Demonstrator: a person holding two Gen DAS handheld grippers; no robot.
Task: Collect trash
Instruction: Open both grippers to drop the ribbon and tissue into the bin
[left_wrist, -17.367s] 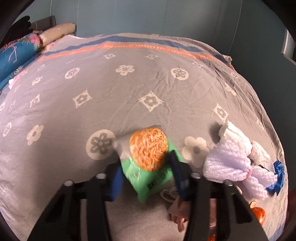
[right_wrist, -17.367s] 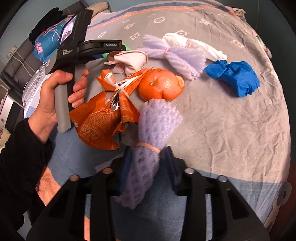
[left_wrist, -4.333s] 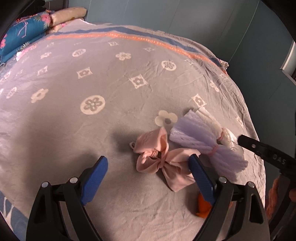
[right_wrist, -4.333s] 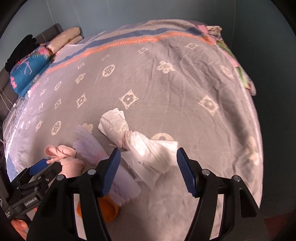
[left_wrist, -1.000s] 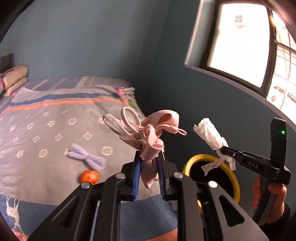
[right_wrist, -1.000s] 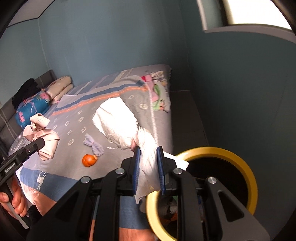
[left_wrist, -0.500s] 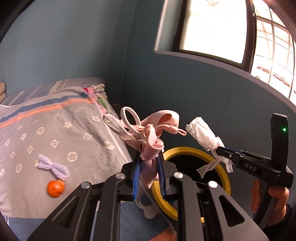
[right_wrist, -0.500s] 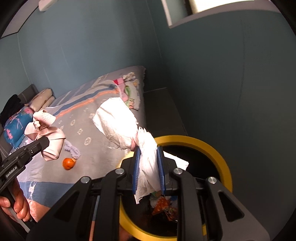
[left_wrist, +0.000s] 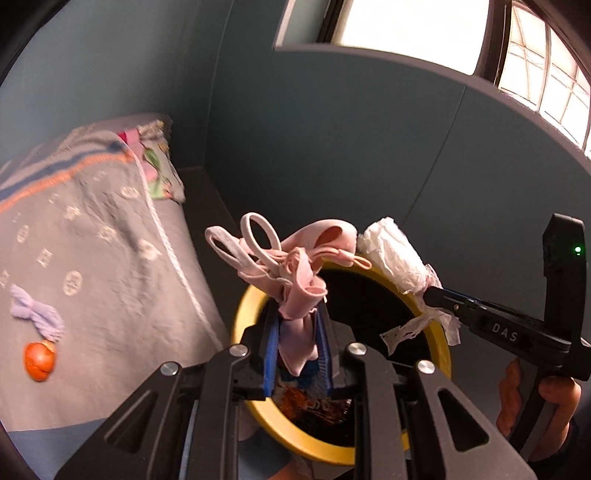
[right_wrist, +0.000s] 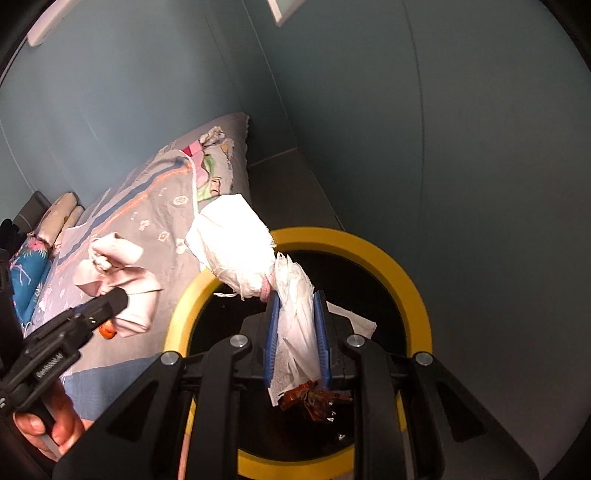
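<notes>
Both grippers now hang over the yellow-rimmed bin (right_wrist: 406, 273), nearer than before: left gripper (left_wrist: 297, 350) fingers clamp the pink cloth (left_wrist: 295, 280), right gripper (right_wrist: 297, 339) fingers clamp the white wad (right_wrist: 236, 243). Orange wrappers (right_wrist: 314, 400) lie inside at 6 o'clock.

Both wrist cameras look steeply down from close above the yellow-rimmed bin (left_wrist: 243, 317) (right_wrist: 413, 291); each also shows the bed (left_wrist: 110, 258) (right_wrist: 155, 218) beside it.
</notes>
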